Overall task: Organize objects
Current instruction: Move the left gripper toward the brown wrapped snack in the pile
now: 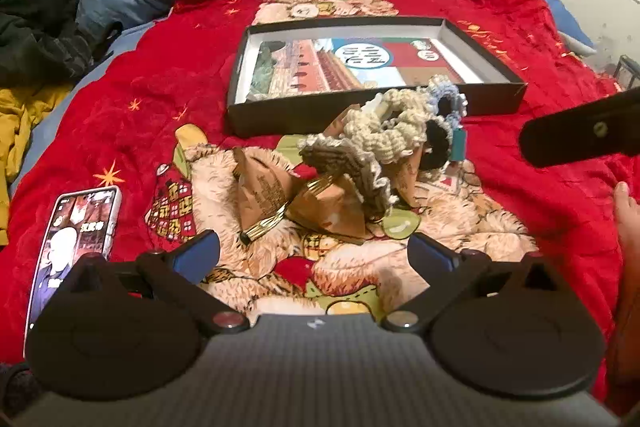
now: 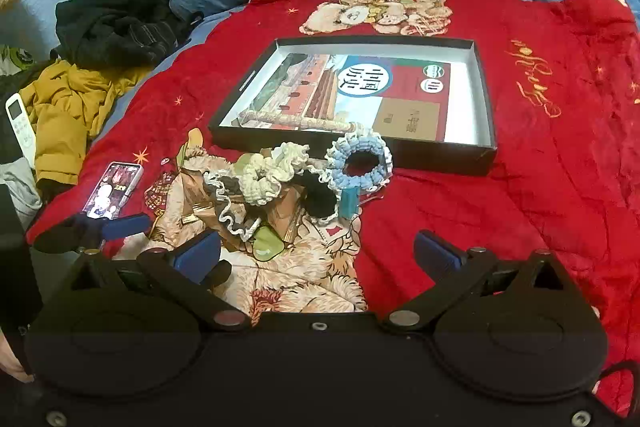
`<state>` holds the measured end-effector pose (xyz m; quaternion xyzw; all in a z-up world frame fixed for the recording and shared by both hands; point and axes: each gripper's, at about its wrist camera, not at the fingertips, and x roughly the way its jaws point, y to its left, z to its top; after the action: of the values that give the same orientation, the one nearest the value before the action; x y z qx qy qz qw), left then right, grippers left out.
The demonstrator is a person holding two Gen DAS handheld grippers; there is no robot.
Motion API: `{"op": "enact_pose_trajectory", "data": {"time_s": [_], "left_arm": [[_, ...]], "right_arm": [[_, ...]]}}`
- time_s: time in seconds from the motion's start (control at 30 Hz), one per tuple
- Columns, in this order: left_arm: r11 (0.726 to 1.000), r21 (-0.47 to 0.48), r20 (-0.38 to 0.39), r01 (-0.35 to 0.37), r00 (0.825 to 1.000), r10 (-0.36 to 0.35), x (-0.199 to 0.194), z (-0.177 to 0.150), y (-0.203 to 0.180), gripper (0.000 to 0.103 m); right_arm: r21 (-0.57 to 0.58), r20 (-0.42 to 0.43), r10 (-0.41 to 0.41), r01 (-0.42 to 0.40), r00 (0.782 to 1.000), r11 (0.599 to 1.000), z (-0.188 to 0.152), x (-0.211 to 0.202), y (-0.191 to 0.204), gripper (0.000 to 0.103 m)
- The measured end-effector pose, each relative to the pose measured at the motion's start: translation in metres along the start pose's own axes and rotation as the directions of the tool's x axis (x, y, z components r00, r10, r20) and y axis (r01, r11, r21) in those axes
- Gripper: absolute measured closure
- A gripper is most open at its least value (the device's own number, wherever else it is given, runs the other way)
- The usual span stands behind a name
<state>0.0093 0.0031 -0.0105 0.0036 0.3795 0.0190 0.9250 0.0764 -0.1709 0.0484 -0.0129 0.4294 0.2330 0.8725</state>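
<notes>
Scrunchies (image 2: 280, 175) heaped on red blanket (image 2: 520, 187), just near of open box (image 2: 486, 95). Left gripper (image 1: 314, 253), right gripper (image 2: 316, 253): jaws spread, empty. Advice: pinch single scrunchie, avoid snagging neighbours.

Ahead, 12 o'clock: a heap of scrunchies (image 2: 276, 173) and brown packets (image 1: 264, 187) blocks the way to the open box (image 2: 486, 99).
Right, 3 o'clock: bare red blanket (image 2: 540, 187).
Left, 9 o'clock: phone (image 1: 78, 223) lies flat.
</notes>
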Motion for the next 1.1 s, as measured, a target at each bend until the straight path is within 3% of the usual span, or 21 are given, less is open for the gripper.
{"op": "enact_pose_trajectory", "data": {"time_s": [0.37, 0.5, 0.8, 0.93, 1.1], "left_arm": [[0.999, -0.019, 0.035, 0.03, 0.999, -0.029, -0.007, 0.003, 0.002, 0.0], [0.997, 0.005, 0.04, 0.071, 0.997, -0.071, -0.007, 0.003, -0.002, 0.003], [0.996, -0.031, 0.046, 0.083, 0.996, -0.081, -0.004, 0.003, 0.002, 0.012], [0.998, -0.029, 0.058, 0.054, 0.997, -0.053, -0.006, 0.003, 0.003, 0.014], [0.999, -0.035, 0.157, 0.008, 0.988, -0.003, -0.023, 0.005, 0.012, 0.014]], "right_arm": [[-0.004, -0.02, 0.015, -0.015, 1.0, 1.0, -0.006, 0.012, 0.001, 0.0], [0.012, -0.01, 0.018, -0.018, 1.0, 1.0, -0.004, 0.016, 0.001, 0.0], [0.023, 0.004, 0.066, -0.066, 0.998, 0.998, 0.001, 0.031, 0.009, 0.018], [0.046, -0.012, 0.099, -0.099, 0.995, 0.994, 0.002, 0.04, 0.011, 0.023], [0.081, -0.012, 0.137, -0.136, 0.991, 0.987, 0.002, 0.044, 0.011, 0.023]]}}
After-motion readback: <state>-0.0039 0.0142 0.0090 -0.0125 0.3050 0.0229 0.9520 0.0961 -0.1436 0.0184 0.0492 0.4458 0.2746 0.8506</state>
